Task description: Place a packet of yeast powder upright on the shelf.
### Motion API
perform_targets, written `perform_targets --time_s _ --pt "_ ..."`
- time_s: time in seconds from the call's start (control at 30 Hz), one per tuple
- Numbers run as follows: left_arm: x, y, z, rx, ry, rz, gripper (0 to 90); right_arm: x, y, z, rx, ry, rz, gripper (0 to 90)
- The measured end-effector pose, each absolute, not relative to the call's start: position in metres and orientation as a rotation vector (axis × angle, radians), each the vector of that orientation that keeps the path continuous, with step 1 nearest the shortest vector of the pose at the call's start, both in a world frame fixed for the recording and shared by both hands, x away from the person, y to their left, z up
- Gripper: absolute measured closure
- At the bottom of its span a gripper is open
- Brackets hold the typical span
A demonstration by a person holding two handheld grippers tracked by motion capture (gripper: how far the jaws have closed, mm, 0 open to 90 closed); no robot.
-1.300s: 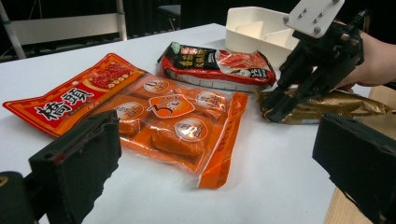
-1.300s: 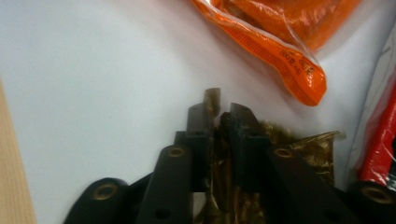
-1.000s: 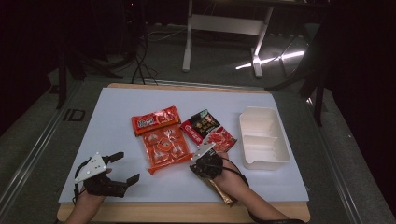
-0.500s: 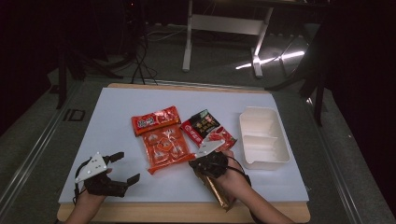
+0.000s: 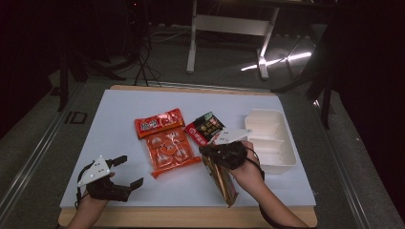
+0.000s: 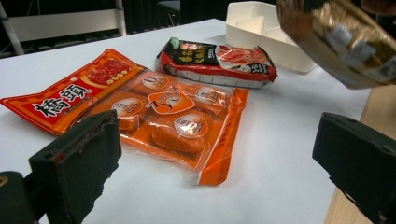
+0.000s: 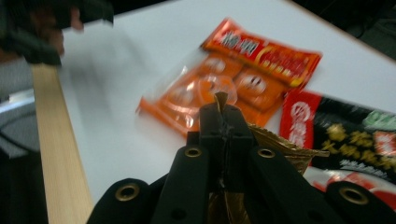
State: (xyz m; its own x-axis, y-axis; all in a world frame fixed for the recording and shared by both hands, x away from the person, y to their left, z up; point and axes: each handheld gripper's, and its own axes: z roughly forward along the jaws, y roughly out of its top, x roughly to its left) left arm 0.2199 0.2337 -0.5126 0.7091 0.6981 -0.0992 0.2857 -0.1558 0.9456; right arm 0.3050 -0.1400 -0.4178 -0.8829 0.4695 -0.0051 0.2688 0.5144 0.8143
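A person's right gripper (image 5: 220, 153) is clamped on the edge of a gold packet (image 5: 222, 180), which hangs off the white table (image 5: 114, 109) at about five o'clock from the table's middle, its long body slanting down toward the wooden front edge (image 5: 191, 215). In the right gripper view the black jaws (image 7: 223, 122) are pressed together on a crinkled strip of gold foil (image 7: 275, 144), with the rest of the packet falling away beneath them. The left gripper (image 5: 125, 171) rests at seven o'clock near the front edge, its jaws standing wide apart with nothing between them; its own view shows the two black pads (image 6: 77, 168) well apart over bare table, and the gold packet (image 6: 341, 42) hanging at one o'clock in that frame. At the table's middle lies an orange pack (image 5: 171, 151) of round sweets, and touching it at eleven o'clock is a red pack (image 5: 159, 122) with white lettering. A black-and-red pack (image 5: 205, 128) lies just beside these at two o'clock, partly behind the right gripper's grey plate (image 5: 231, 136). A white tray (image 5: 282, 164) with compartments sits at three o'clock, close to the right hand (image 5: 250, 172). Beyond the table, a dark floor (image 5: 229, 67) and a white frame leg (image 5: 193, 43) catch a streak of light at twelve o'clock.
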Motion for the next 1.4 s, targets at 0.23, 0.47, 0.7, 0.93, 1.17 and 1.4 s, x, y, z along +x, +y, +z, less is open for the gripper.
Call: perform_targets --time_s 0.23,0.47,0.7,0.93,1.17,1.4 --pt "0.22 0.233 -0.513 1.747 0.785 0.436 1.7 0.311 -0.148 -0.395 0.629 2.419 1.344 89.2" --pt "0.22 0.233 -0.513 1.745 0.788 0.43 1.7 0.329 -0.16 -0.374 0.681 2.296 1.391 89.2" --pt "0.221 0.234 -0.513 1.738 0.789 0.423 1.7 0.347 -0.17 -0.363 0.74 2.234 1.397 89.2" --pt "0.221 0.234 -0.514 1.737 0.79 0.419 1.7 0.359 -0.18 -0.353 0.77 2.18 1.389 89.1" --pt "0.221 0.234 -0.514 1.736 0.793 0.418 1.7 0.372 -0.189 -0.342 0.802 2.117 1.374 89.1" --pt "0.221 0.234 -0.514 1.744 0.792 0.417 1.7 0.39 -0.199 -0.333 0.864 2.041 1.36 89.1"
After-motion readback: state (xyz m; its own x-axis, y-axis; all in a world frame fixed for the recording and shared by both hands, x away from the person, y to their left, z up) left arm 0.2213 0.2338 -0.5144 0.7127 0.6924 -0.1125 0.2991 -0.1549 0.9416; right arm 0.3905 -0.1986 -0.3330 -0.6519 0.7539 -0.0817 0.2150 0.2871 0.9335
